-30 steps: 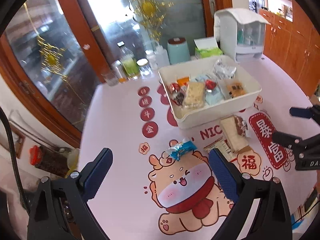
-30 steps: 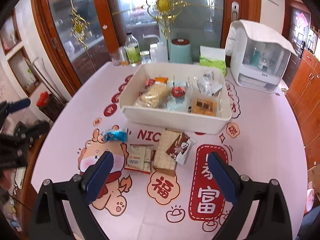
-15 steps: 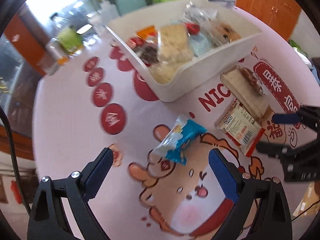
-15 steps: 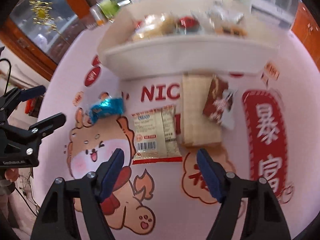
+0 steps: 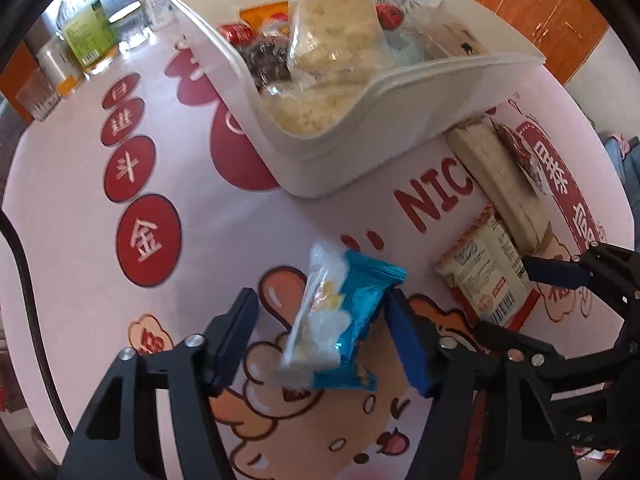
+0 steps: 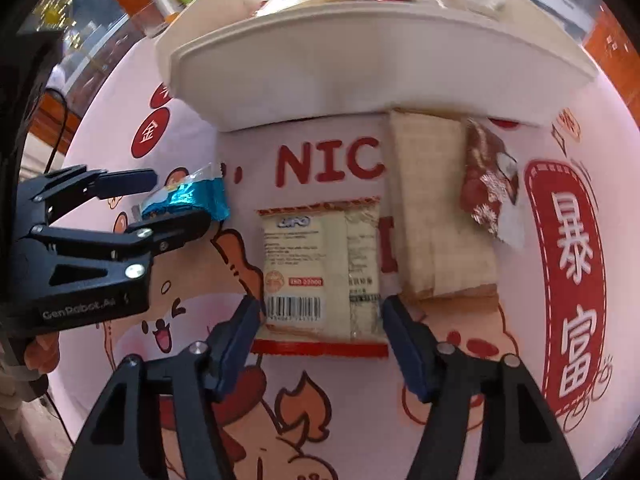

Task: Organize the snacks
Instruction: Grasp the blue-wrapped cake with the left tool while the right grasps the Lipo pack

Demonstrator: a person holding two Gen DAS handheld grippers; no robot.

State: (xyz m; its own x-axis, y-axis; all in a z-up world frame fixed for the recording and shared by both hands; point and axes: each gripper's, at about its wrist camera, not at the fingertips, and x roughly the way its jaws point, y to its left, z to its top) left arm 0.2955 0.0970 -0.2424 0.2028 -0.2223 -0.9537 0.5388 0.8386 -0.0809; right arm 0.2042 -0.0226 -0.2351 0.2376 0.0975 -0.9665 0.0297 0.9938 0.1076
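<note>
Straddling the blue snack packet (image 5: 340, 316), the left gripper (image 5: 320, 340) stands open, holding nothing; the right gripper (image 6: 320, 336), likewise open, brackets the cracker pack's (image 6: 320, 268) near end, long axis running away.

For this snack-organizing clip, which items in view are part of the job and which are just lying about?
Part of the job:
blue snack packet, between the left gripper fingers
cream cracker packet, at the right gripper
wafer pack
brown wrapper snack
white bin holding snacks

Lying about:
green-label bottle
drinking glass
</note>
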